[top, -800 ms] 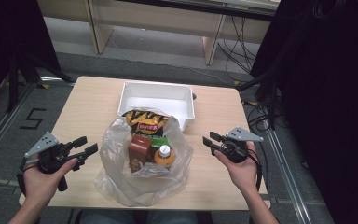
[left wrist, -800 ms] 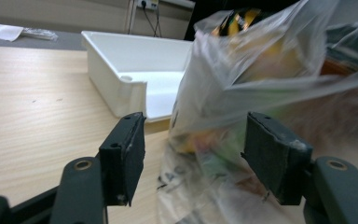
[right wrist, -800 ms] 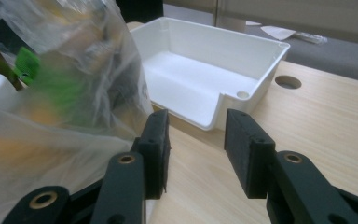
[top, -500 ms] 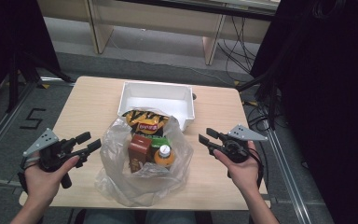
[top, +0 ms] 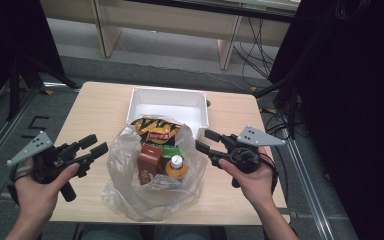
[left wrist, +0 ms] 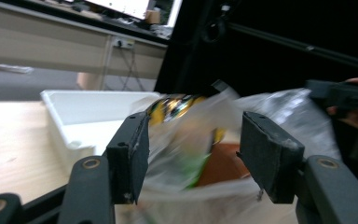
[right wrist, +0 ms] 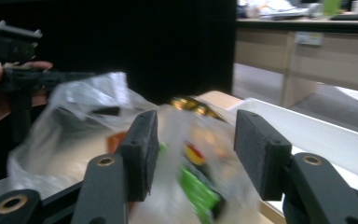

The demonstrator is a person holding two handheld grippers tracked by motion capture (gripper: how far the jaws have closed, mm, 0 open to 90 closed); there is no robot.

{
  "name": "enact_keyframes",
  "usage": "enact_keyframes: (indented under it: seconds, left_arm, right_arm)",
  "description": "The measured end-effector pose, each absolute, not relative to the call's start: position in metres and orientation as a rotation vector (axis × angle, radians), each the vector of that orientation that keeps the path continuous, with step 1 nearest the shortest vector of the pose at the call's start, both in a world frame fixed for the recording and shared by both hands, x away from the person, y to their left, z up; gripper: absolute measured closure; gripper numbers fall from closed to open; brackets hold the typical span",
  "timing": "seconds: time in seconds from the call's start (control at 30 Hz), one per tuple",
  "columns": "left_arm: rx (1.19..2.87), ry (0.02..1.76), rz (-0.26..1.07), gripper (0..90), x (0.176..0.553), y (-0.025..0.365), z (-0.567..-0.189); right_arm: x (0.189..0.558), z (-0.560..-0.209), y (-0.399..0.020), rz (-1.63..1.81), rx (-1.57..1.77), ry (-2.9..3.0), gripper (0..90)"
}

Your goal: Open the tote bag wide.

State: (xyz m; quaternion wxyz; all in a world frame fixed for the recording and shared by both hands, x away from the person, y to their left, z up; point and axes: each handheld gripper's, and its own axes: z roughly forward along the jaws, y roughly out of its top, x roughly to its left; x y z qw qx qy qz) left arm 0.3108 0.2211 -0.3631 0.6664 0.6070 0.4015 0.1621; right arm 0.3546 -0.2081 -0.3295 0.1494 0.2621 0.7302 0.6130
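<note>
Since the earlier frames both tools have come closer to the plastic bag [top: 152, 187], each from its own side. The bag is thin and clear, wrinkled and shiny, with a loose open mouth, and it lies on the tabletop [top: 95, 112] between the two tools. Through the film one can see a brown carton [top: 149, 164], a small bottle [top: 176, 167] with a white cap and an orange body, a green packet [top: 171, 151], and a yellow and black snack bag [top: 156, 131] that sticks out of the mouth on the far side.

The left tool [top: 91, 147] is just beside the left edge of the bag, its two black jaws standing apart with nothing pressed between them; in the left gripper view its flat dark pads [left wrist: 133, 156] frame the blurred film. The right tool [top: 207, 141] is at the right edge of the bag, also with open jaws, and whether its tips touch the film I cannot tell. In the right gripper view its rough foam-like pads [right wrist: 142, 154] stand on both sides of the bag.

Beyond the bag, farther from both tools, sits a white rectangular tray [top: 167, 105] of smooth plastic with low walls. The tabletop is pale wood with a matte surface.
</note>
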Motion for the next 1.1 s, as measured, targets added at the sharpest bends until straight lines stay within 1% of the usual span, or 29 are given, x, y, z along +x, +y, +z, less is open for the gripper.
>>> enact_keyframes:
  seconds: [0.13, 0.2, 0.23, 0.27, 0.33, 0.37, 0.4, 0.43, 0.5, 0.57, 0.67, 0.77, 0.83, 0.87, 1.1]
  left_arm:
    - [1.437, 0.855, 0.337, 41.3, 0.313, 0.205, -0.342]
    - [1.49, 0.848, 0.341, 41.1, 0.317, 0.197, -0.337]
    - [1.49, 0.848, 0.341, 41.1, 0.317, 0.197, -0.337]
    - [1.567, 0.848, 0.373, 41.4, 0.322, 0.19, -0.337]
    - [1.628, 0.86, 0.389, 43.2, 0.328, 0.185, -0.339]
    - [1.649, 0.865, 0.389, 44.6, 0.33, 0.184, -0.342]
    - [1.655, 0.874, 0.377, 45.2, 0.333, 0.184, -0.344]
    - [1.653, 0.879, 0.367, 46.2, 0.335, 0.183, -0.347]
    - [1.664, 0.895, 0.356, 48.9, 0.34, 0.185, -0.353]
    - [1.673, 0.9, 0.344, 53.8, 0.342, 0.186, -0.358]
    - [1.685, 0.911, 0.316, 56.8, 0.344, 0.187, -0.365]
    - [1.708, 0.924, 0.308, 61.0, 0.346, 0.187, -0.372]
    - [1.72, 0.937, 0.313, 62.2, 0.347, 0.187, -0.377]
    - [1.726, 0.937, 0.319, 62.7, 0.348, 0.188, -0.38]
    - [1.769, 0.962, 0.336, 63.3, 0.353, 0.188, -0.394]
  right_arm:
    - [0.361, -0.323, -0.189, 1.755, 0.696, 2.188, 46.9]
    - [0.367, -0.325, -0.18, 1.691, 0.698, 2.24, 48.0]
    - [0.369, -0.327, -0.177, 1.657, 0.703, 2.27, 50.6]
    - [0.373, -0.329, -0.174, 1.62, 0.699, 2.272, 55.1]
    - [0.378, -0.331, -0.172, 1.576, 0.692, 2.279, 67.8]
    - [0.381, -0.332, -0.172, 1.555, 0.702, 2.281, 75.8]
    - [0.383, -0.333, -0.172, 1.543, 0.695, 2.269, 81.3]
    - [0.385, -0.333, -0.172, 1.534, 0.679, 2.259, 85.4]
    - [0.386, -0.334, -0.174, 1.544, 0.691, 2.265, 89.4]
    - [0.386, -0.332, -0.179, 1.592, 0.734, 2.264, 90.0]
    - [0.385, -0.328, -0.185, 1.589, 0.751, 2.192, 90.0]
    - [0.384, -0.329, -0.189, 1.509, 0.769, 2.12, 90.0]
    - [0.385, -0.333, -0.19, 1.409, 0.718, 2.115, 90.0]
    - [0.382, -0.335, -0.189, 1.365, 0.751, 2.123, 90.0]
    - [0.387, -0.348, -0.19, 1.226, 0.745, 2.097, 90.0]
